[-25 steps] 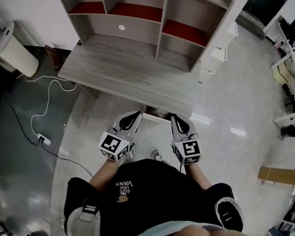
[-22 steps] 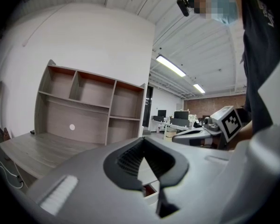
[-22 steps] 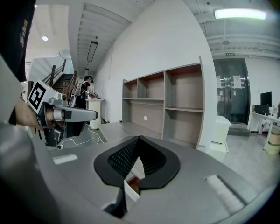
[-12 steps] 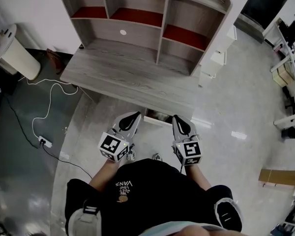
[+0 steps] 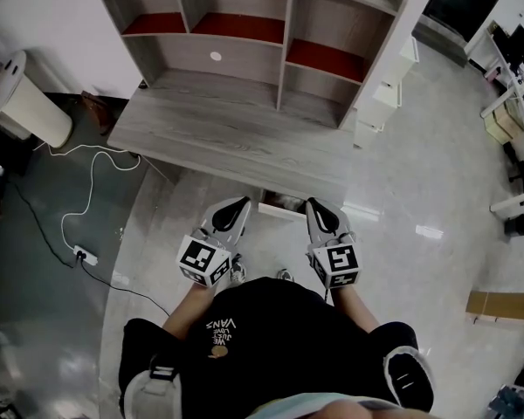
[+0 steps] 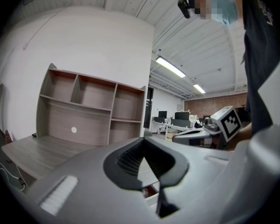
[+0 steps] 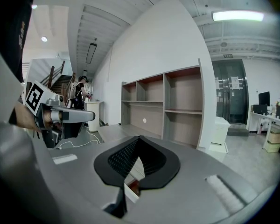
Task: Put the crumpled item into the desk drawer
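Observation:
The grey wooden desk (image 5: 227,133) with its hutch stands ahead of me. Under its front edge the drawer (image 5: 280,205) is pulled out a little, and something dark shows inside. No crumpled item shows in any view. My left gripper (image 5: 240,204) and right gripper (image 5: 313,206) are held side by side just before the drawer, both shut and empty. In the left gripper view the shut left gripper (image 6: 142,141) points at the desk (image 6: 32,153), with the right gripper (image 6: 210,130) beside it. The right gripper (image 7: 139,139), in its own view, points at the hutch (image 7: 163,106).
A white bin (image 5: 26,94) stands left of the desk. A white cable and power strip (image 5: 80,253) lie on the floor at left. A white cabinet (image 5: 389,90) stands right of the desk. A cardboard piece (image 5: 502,304) lies at far right.
Both grippers stay shut and hardly move. The head view has shifted slightly, so the desk sits a little differently in the frame.

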`<state>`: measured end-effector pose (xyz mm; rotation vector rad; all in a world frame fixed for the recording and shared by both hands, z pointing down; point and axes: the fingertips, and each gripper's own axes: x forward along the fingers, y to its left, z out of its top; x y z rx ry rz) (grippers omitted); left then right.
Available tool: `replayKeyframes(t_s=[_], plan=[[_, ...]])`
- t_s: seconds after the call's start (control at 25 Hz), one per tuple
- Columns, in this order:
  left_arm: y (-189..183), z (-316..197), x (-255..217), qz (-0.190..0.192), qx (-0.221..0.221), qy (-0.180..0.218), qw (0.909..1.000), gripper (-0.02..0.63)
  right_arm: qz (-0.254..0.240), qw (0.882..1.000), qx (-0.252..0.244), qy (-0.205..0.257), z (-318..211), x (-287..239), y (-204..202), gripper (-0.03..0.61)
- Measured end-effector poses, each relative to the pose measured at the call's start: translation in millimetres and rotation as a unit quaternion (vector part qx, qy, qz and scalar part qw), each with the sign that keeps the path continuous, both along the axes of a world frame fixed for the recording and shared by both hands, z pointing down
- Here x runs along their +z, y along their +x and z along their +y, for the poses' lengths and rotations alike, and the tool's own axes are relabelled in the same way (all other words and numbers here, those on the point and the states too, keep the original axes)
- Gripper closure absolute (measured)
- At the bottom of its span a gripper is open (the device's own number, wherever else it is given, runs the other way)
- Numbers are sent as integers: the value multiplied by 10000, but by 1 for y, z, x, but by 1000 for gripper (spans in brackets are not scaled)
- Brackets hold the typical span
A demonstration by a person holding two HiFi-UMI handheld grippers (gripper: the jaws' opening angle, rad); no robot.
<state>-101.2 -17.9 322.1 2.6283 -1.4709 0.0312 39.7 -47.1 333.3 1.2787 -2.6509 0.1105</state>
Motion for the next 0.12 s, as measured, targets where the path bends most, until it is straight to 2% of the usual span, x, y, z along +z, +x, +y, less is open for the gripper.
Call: replayKeyframes(t_s=[0.12], plan=[[0, 1, 1, -10, 17, -5, 10000, 561, 14, 10000, 1, -62, 2, 3, -1, 577]])
